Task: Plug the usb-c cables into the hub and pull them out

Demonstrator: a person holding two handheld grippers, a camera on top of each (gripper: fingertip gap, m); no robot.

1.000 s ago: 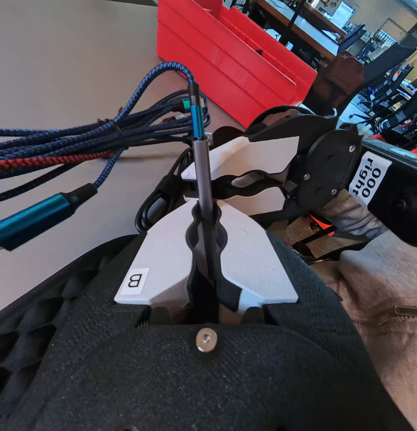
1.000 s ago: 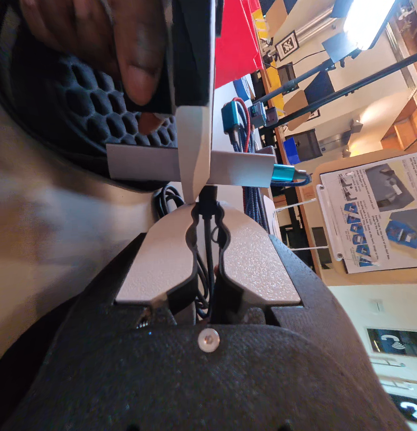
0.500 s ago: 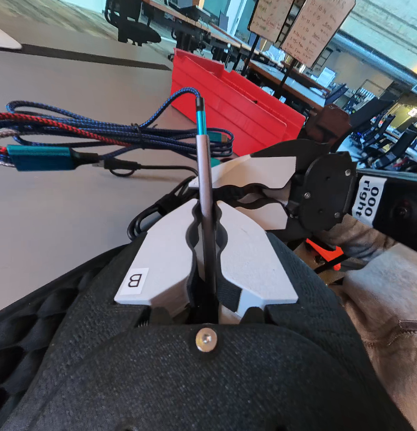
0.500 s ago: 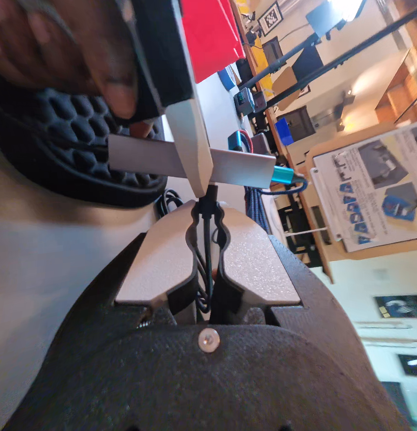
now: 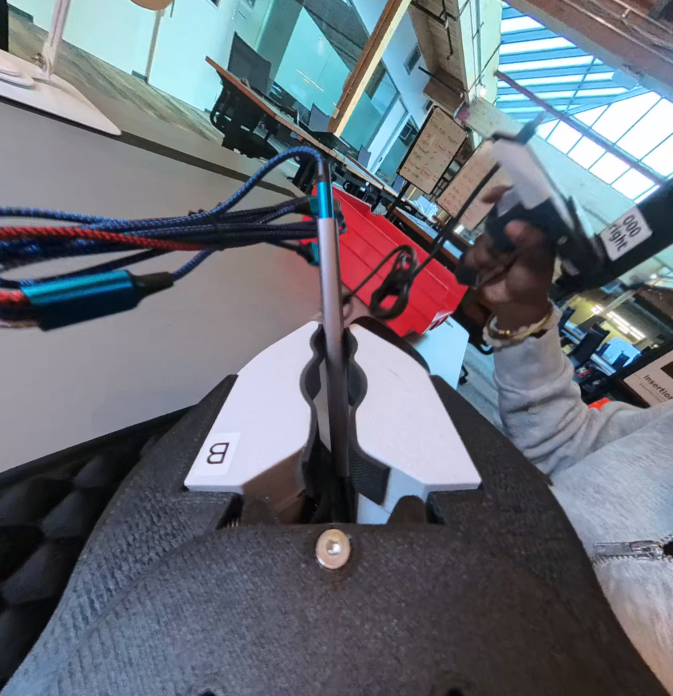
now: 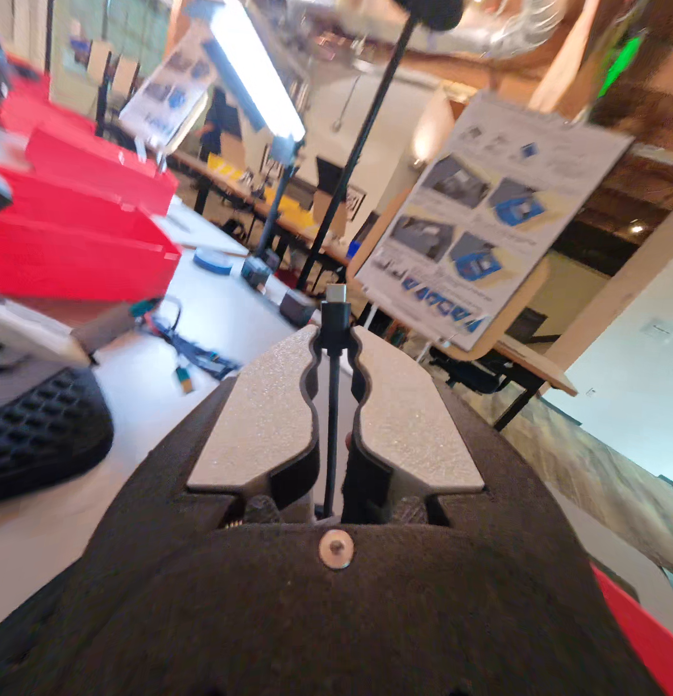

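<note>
Both claws are clamped tight: the left claw (image 5: pixel 333 339) points upward, the right claw (image 6: pixel 335 339) raised apart from it.

Right tongs (image 6: pixel 335 339) clamp black usb-c cable (image 6: pixel 333 406), plug (image 6: pixel 335 316) bare, pointing forward.

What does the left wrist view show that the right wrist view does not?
Only the left view: the hub clamped in the left tongs, a blue plug in its far end, and the person's hand. Only the right view: the black plug, free, in the right tongs. Both: the red bins, the table.
</note>
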